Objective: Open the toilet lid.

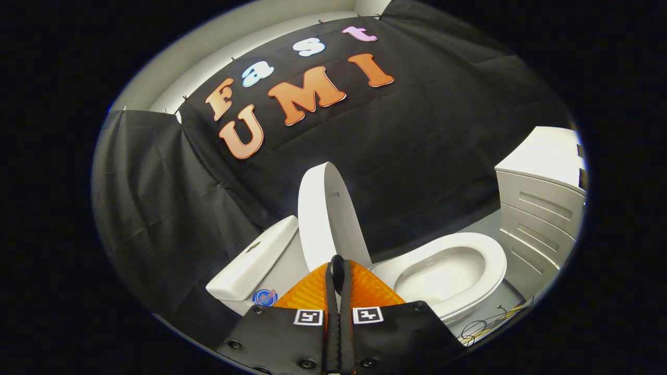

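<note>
- One black cloth wall point(417, 156) hangs behind everything, pinned along its top edge to a pale wall above, with folds running down its left part.
- A white cabinet point(536, 208) with panelled drawer fronts stands to the right, just past the front of the toilet bowl.
- The toilet point(458, 302) sits ahead of the fingers and slightly to their right; its seat is down and the bowl is open to view.
- The toilet lid point(325, 213) is raised, standing nearly upright, leaning back toward the tank, directly beyond the fingertips.
- The tank point(250, 260) lies to the left of the lid, with a flush button on its top and a round blue sticker on its side.
- The hand-held gripper point(337, 268) has its two fingers pressed together, side by side with no gap seen between them; nothing is held. The tips sit just in front of the lower edge of the lid; whether they touch it cannot be told.
- Some thin cables point(484, 325) lie on the grey floor beside the bowl's base, below the cabinet.
</note>
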A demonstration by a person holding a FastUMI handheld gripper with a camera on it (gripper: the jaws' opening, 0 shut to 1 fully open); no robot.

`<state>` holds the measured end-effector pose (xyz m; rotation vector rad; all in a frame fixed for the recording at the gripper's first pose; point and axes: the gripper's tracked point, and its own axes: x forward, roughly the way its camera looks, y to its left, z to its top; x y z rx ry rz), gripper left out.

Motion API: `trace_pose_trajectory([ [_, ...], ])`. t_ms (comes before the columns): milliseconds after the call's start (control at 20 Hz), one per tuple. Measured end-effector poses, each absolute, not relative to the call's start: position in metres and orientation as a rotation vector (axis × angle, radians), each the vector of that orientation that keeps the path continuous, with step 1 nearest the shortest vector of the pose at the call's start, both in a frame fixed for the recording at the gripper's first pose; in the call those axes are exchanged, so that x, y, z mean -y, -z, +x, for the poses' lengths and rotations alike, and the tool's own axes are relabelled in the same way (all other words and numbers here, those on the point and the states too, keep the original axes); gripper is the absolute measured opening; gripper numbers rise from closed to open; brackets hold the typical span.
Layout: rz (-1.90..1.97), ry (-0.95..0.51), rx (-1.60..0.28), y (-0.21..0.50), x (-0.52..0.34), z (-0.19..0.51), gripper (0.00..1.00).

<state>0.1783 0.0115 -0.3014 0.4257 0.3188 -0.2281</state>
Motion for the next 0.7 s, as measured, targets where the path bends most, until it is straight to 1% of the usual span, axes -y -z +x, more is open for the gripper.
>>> trace_pose_trajectory([
  [150,0.336,0.186,-0.344,0.300,-0.042,0.188,0.07],
  [400,0.271,0.197,-0.368,0.302,-0.069,0.194,0.07],
  [700,0.183,0.170,-0.397,0.306,-0.105,0.207,0.07],
])
